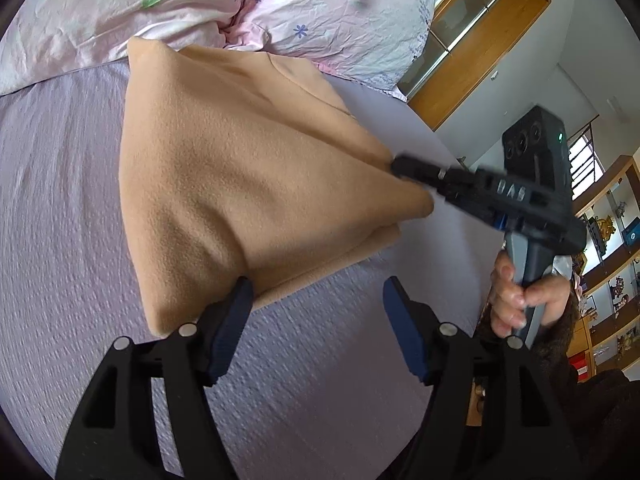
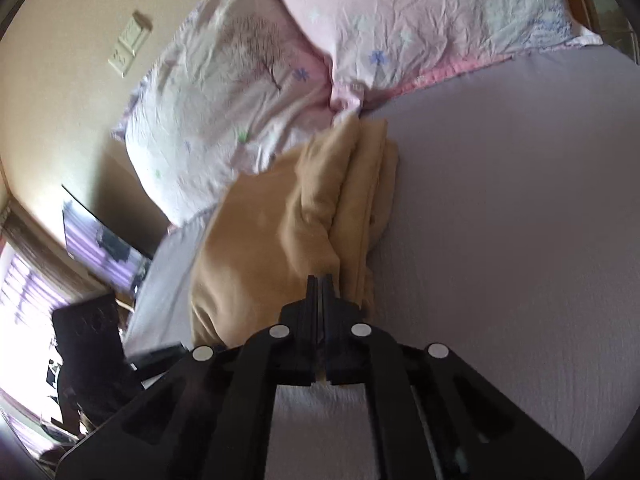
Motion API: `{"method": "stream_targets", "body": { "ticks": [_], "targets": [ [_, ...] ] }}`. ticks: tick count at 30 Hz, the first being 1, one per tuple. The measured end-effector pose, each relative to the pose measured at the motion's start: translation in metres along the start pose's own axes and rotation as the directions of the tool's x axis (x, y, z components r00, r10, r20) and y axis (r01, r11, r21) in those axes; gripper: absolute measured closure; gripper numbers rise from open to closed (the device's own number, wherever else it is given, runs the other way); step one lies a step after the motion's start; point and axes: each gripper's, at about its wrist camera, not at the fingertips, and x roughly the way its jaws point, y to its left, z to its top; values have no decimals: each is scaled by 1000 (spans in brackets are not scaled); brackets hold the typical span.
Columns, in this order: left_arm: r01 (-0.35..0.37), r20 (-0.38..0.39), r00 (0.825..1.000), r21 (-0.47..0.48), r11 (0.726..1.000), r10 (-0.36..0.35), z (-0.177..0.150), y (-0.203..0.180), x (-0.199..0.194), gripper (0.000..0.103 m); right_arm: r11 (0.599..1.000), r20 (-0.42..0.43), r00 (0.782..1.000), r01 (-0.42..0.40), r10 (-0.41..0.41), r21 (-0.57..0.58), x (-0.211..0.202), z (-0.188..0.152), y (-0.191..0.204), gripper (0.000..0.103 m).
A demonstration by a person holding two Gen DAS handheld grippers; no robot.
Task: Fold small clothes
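Note:
A tan fleece garment (image 1: pixel 240 176) lies folded in layers on the lilac bed sheet (image 1: pixel 60 200). My left gripper (image 1: pixel 318 304) is open and empty, its left blue pad touching the garment's near edge. My right gripper (image 1: pixel 400 166) comes in from the right and is shut on the garment's right edge, lifting the top layer. In the right wrist view the right gripper (image 2: pixel 319 280) is shut on the tan cloth (image 2: pixel 264 240), with the folded layers stacked just beyond it.
Two pink floral pillows (image 1: pixel 332 12) lie at the head of the bed, touching the garment's far end. The bed's right edge (image 1: pixel 448 144) drops off toward wooden shelves (image 1: pixel 612 240). A wall with a switch plate (image 2: pixel 128 44) stands left of the bed.

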Motion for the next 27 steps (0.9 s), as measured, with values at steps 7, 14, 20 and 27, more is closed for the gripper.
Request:
{"method": "stream_targets", "body": {
  "ticks": [7,14,20,27],
  "targets": [
    [8,4,1000,2,1000,-8,-2,-1,1,31,992,-35,993,106,-109,-69,54,59,21,89],
    [45,12,999,-13,999,-45,-3,5,-1,31,990,-53,989,139,-138,4,76,61,-3,99],
    [68,49,996,23,997,-69,-4,-5,-21,31,992,-5,993,-121,121,-34,15,41,28,64],
    [46,113,992,50,998,-51,-4,-12,-38,28,983,-120,984,-142,128,-114,6,-13,53,48]
  ]
}}
